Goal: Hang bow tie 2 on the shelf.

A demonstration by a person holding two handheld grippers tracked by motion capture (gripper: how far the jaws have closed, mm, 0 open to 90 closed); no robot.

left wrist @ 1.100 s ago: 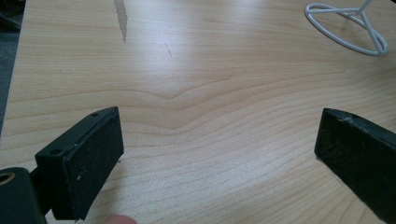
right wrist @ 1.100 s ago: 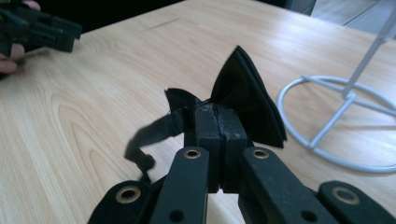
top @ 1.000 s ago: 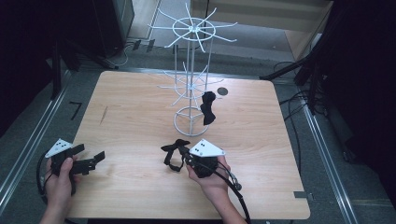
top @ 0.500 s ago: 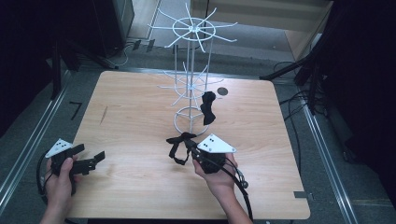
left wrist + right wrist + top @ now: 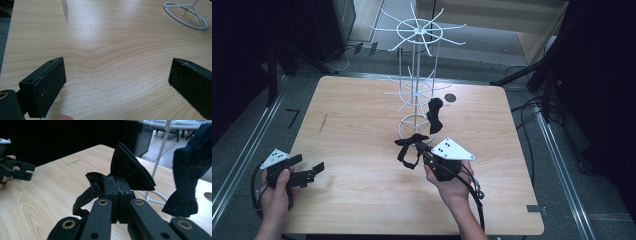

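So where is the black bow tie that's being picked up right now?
In the high view the black bow tie is pinched in the right tool, lifted above the table's middle, just in front of the white wire rack's ring base.

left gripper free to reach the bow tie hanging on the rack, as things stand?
Probably yes. The left gripper is open and empty, with bare table ahead. The hanging bow tie sits past the rack; the right gripper crowds that side.

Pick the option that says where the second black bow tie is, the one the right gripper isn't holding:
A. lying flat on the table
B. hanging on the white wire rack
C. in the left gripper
B: the second bow tie dangles from the white wire rack, clear of the table.
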